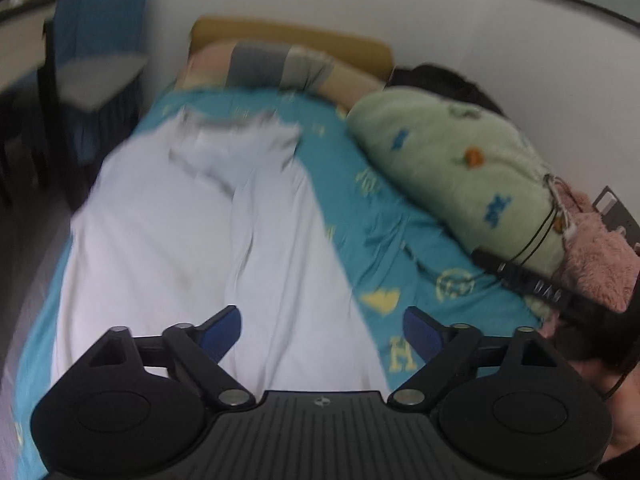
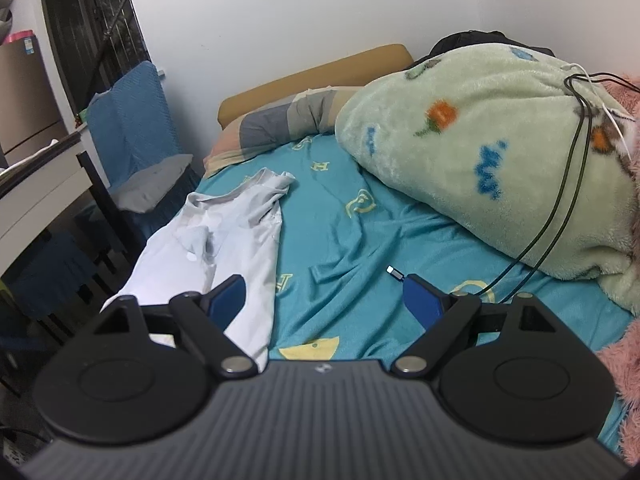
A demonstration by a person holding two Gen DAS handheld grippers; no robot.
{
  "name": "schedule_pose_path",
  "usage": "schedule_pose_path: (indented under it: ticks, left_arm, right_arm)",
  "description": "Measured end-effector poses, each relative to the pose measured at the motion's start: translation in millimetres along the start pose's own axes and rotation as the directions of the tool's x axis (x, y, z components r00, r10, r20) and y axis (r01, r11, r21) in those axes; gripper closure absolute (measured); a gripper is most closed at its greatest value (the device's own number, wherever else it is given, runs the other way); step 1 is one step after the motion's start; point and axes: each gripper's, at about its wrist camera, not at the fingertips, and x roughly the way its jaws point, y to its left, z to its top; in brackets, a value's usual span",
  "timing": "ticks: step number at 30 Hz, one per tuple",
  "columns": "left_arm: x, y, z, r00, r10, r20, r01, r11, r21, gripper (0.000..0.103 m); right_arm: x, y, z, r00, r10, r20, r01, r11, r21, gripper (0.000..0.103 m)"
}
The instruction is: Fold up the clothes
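- Left tongs (image 1: 322, 330) are hanging released and empty over the shirt (image 1: 208, 240); right tongs (image 2: 324, 300) are gaping empty too.
- Shirt is lying on the bed (image 2: 360, 240), its length running away toward the pillow (image 2: 276, 124), left of the right tongs; left tongs are nearer.

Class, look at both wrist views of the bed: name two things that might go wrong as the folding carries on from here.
1. The white garment lies near the bed's left edge; a careless tug might slide it off.
2. A dark cable trails off the green blanket onto the sheet beside the open right gripper; it might snag.
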Motion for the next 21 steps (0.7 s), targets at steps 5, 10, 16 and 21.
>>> schedule_pose_path:
  ticks: [5, 10, 16, 21]
  left_arm:
    - [-4.8, -3.6, 40.6, 0.994, -0.004, 0.111, 0.011, 0.998, -0.064, 0.005]
    - [-37.2, 29.4, 61.1, 0.963, 0.073, 0.259, -0.049, 0.994, -0.096, 0.0]
    - [-33.0, 78.4, 38.3, 0.962, 0.154, 0.227, -0.131, 0.985, -0.113, 0.0]
    - [-27.3, 122.4, 21.8, 0.967, 0.159, 0.197, -0.111, 0.966, -0.234, 0.001]
  right_arm:
    - [-4.2, 0.1, 0.7, 0.999, 0.021, 0.029, -0.021, 1.0, 0.004, 0.016]
    - [-0.9, 11.2, 0.4, 0.999, 0.039, 0.035, -0.037, 0.999, -0.036, 0.016]
    - [35.2, 56.9, 11.0, 0.995, 0.082, -0.064, -0.091, 0.984, -0.155, 0.016]
    - [94.3, 110.7, 25.0, 0.97, 0.15, -0.192, -0.188, 0.961, -0.201, 0.016]
